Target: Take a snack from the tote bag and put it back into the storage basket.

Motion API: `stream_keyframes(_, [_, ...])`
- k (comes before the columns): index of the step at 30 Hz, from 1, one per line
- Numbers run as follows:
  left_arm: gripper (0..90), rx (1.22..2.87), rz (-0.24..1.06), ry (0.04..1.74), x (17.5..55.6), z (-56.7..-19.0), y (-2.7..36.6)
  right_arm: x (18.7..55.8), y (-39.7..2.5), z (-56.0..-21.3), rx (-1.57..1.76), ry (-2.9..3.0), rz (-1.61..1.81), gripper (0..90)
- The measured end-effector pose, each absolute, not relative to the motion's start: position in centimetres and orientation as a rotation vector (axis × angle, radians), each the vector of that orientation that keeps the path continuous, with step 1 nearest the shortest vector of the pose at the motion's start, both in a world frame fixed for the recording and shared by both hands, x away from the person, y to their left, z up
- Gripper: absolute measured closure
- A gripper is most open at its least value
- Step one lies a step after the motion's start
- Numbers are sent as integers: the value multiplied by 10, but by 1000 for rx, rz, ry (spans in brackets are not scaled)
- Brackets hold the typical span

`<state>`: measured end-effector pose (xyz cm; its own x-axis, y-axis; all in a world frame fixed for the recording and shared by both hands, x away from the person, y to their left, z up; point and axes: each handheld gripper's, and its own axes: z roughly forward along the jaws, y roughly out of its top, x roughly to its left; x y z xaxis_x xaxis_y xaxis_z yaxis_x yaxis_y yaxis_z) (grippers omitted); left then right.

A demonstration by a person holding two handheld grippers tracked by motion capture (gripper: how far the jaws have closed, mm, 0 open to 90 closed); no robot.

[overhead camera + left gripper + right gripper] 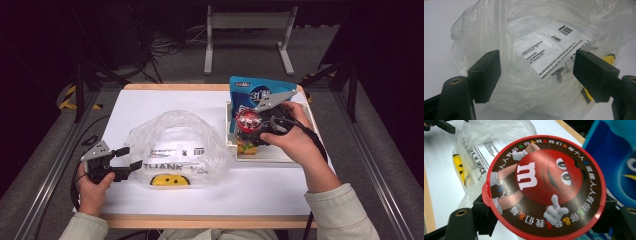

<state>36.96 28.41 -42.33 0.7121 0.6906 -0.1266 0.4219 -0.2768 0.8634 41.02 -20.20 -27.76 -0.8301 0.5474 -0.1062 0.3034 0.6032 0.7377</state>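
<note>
Near the desk's front left corner, the left gripper was held with its jaws spread, aimed at a clear plastic bag just beside them. By the right edge, a red-lidded candy tub was pinched by the right gripper over a white tray, before a blue pouch.

One camera sits high above the person's side and looks forward and down on the whole white table, from far off. The camera on the left gripper looks along its two black jaws, very close to the clear plastic bag. The camera on the right gripper is very close to a round red candy lid, and the same bag shows behind it.
</note>
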Motion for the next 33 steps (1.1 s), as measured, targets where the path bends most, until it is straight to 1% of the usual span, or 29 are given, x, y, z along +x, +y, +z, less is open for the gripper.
stream_keyframes(20, [231, 1916, 331, 862, 369, -424, 283, 408, -250, -282, 774, 2483, 1036, 252])
stream_keyframes(33, [231, 1914, 330, 865, 370, -424, 283, 414, -278, -288, 793, 2487, 1014, 252])
